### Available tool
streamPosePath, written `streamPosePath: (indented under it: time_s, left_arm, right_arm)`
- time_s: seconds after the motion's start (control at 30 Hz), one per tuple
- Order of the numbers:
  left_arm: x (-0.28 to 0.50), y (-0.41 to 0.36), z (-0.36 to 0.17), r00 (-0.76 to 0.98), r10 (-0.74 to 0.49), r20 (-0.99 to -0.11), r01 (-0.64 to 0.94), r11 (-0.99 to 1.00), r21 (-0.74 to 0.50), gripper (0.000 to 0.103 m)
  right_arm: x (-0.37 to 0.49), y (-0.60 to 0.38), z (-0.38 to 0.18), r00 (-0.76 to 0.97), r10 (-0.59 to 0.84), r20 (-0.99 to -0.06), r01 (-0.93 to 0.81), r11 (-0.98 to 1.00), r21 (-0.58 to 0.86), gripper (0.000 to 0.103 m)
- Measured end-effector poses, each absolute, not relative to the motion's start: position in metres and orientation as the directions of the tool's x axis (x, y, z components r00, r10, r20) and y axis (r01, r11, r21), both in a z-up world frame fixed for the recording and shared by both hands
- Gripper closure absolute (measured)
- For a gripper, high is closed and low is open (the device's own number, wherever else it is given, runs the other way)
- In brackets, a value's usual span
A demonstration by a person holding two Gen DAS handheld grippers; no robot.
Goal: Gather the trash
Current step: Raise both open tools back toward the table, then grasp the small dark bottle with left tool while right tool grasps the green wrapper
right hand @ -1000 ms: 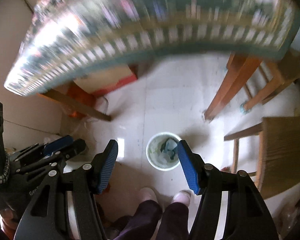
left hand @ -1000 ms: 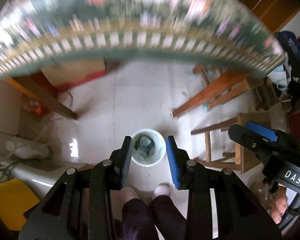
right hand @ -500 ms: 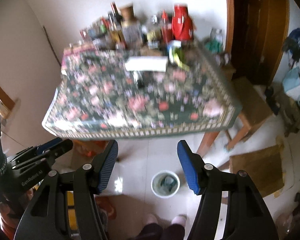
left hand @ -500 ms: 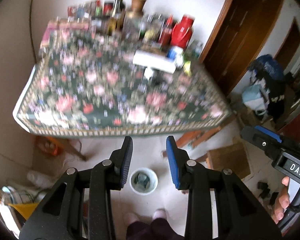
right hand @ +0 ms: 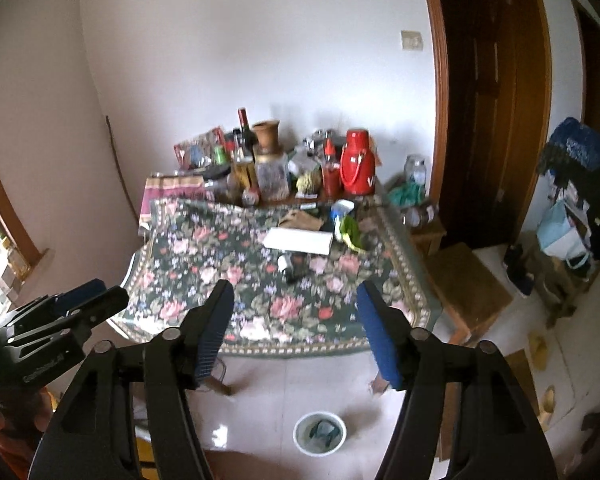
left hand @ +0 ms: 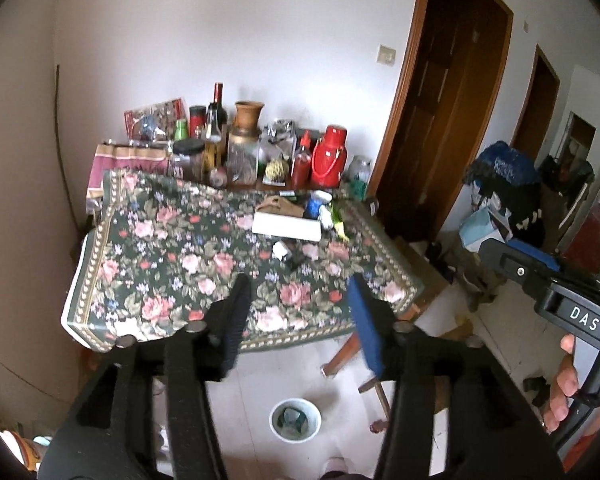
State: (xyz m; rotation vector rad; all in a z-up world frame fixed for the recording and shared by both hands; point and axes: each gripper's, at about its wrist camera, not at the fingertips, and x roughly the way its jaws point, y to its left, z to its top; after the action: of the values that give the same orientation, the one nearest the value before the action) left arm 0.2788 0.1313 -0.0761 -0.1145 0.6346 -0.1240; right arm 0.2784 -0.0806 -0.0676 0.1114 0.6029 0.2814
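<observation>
With both the left hand-held gripper (left hand: 296,292) and right hand-held gripper (right hand: 296,300) just opened wider and empty, another scrap (left hand: 284,250) at the surface's (left hand: 148,256) centre must be reached, judging by the bin (left hand: 295,424) at lower frame.

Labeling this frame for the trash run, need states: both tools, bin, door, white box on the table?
left tool: open, jaws just been opening, nothing between them
right tool: open, jaws just been opening, nothing between them
bin: upright on the floor, some trash inside
door: ajar
white box: lying flat on the floral tablecloth
</observation>
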Motion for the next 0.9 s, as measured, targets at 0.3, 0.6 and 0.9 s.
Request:
streamPosePath:
  time_s: [0.3, 0.6, 0.9]
  left_arm:
    - [0.321, 0.129, -0.071, 0.816, -0.100, -0.569, 0.027, 0.990, -0.135, 0.010]
    - [0.406, 0.101, -0.067, 0.824, -0.028, -0.566, -0.039, 0.994, -0.105, 0.010]
    - [0.491, 0.073, -0.073, 0.802, 0.027, -0.596, -0.135, 0.981, -0.137, 0.010]
  right_arm:
    - [0.313, -0.096, -0.058, 0.809, 0.281, -0.516, -0.203, 0.958, 0.203, 0.025]
    - [0.388, -0.120, -0.060, 0.795, 0.315, -0.518, -0.248, 0.949, 0.196, 0.025]
    - [0.471, -0.147, -0.063, 0.753, 0.345, -0.560, -0.302, 0.938, 0.172, 0.025]
